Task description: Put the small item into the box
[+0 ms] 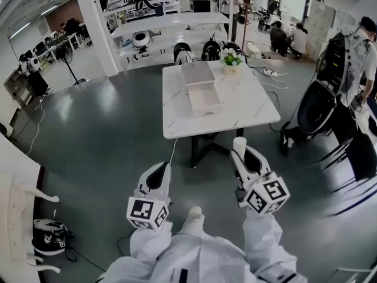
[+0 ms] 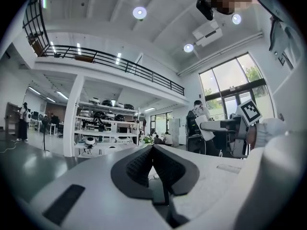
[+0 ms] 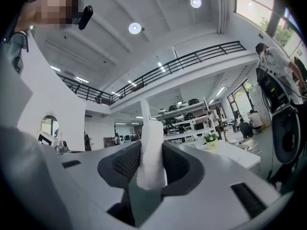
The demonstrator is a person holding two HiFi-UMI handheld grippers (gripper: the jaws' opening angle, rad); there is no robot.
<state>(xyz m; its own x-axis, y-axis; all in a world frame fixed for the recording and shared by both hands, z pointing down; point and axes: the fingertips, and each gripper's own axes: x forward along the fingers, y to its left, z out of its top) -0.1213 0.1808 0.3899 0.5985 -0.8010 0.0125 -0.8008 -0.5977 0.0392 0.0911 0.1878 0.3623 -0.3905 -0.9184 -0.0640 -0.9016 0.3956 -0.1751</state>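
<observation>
My right gripper is shut on a small white item, a soft upright piece that sticks out past the jaws. In the right gripper view the white item stands pinched between the dark pads of my right gripper. An open white box lies on the white marble table, well ahead of both grippers. My left gripper hangs beside the right one, over the floor. The left gripper has its pads together with nothing between them.
A small potted plant stands at the table's far edge, also visible as the plant in the right gripper view. Shelves with helmets stand behind. People sit at the back right; a person and dark chairs stand right. A bag lies on the floor at left.
</observation>
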